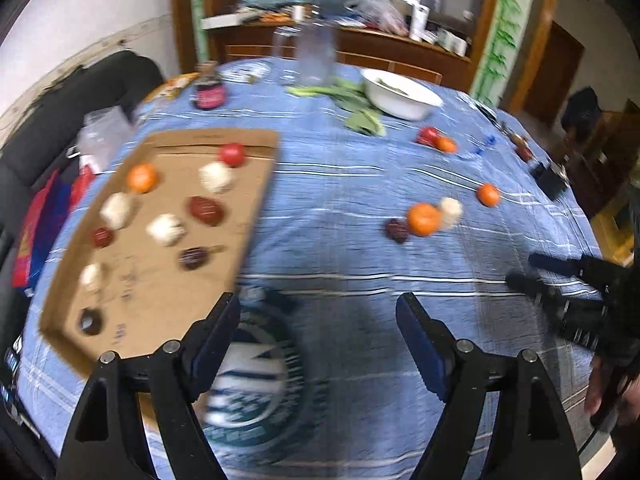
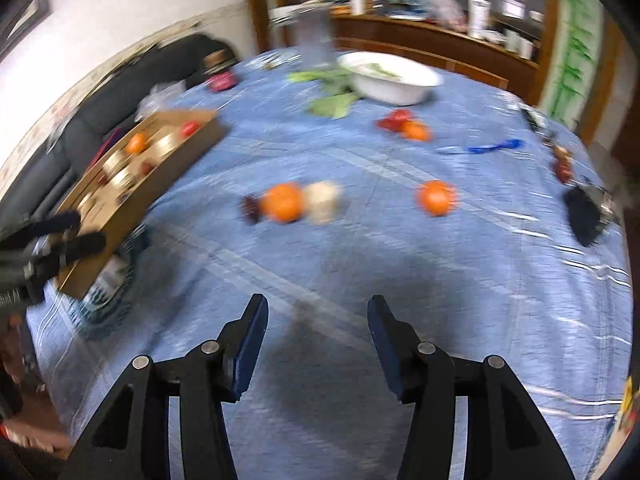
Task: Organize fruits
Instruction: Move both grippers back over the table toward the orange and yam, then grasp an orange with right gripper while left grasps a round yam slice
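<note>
Both the left gripper (image 1: 318,312) and right gripper (image 2: 318,314) hold empty, parted jaws; motion blur smears the fruits on the cardboard tray (image 1: 256,184).

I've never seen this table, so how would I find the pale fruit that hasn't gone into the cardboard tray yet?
Start at the blue striped tablecloth and look right of the cardboard tray, to a tight row of three fruits mid-table. The pale fruit is at the right end, touching a big orange. It is the only whitish one outside the tray.
</note>
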A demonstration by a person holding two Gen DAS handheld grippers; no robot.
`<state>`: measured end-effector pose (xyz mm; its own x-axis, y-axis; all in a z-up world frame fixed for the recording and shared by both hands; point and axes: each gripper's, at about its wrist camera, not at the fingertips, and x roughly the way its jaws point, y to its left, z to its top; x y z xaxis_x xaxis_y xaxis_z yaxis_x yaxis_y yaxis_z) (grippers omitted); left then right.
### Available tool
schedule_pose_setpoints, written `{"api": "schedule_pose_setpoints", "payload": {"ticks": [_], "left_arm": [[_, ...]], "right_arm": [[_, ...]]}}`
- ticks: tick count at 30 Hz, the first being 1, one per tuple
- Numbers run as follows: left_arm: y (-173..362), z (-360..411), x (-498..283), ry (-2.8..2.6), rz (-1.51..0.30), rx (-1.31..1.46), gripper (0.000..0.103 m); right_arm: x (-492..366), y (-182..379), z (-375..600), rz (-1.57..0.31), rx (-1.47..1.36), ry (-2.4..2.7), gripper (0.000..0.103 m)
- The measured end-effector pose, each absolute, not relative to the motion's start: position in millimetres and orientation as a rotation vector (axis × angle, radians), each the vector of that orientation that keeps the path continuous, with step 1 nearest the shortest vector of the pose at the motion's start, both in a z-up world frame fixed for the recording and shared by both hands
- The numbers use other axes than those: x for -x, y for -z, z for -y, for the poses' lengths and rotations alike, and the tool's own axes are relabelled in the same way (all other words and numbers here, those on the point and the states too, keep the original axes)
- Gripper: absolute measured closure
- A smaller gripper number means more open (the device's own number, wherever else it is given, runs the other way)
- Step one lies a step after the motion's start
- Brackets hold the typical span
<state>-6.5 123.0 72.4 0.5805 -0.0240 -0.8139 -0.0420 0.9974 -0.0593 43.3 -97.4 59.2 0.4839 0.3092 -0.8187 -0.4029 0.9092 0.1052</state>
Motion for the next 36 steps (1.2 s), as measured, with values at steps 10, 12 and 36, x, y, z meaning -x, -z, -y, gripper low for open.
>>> {"api": "schedule_pose_setpoints", "payload": {"ticks": [10, 12, 36], "left_arm": [[-41.4, -79.6, -35.1, 0.009, -1.054, 0.011, 0.024], [-39.4, -80.8, -37.9, 0.008, -1.062, 0.015, 0.024], [-39.2, 7.8, -118.5, 0.293, -1.046, -0.148, 0.024]], "right_arm": [[-133.3, -46.2, 141.1, -0.966, 0.082, -0.355, 0.048], [-146.5, -37.6, 135.2, -0.976, 0.097, -0.364, 0.048], [-133.2, -33.7, 174.0, -0.965, 0.083, -0.436, 0.067]]}}
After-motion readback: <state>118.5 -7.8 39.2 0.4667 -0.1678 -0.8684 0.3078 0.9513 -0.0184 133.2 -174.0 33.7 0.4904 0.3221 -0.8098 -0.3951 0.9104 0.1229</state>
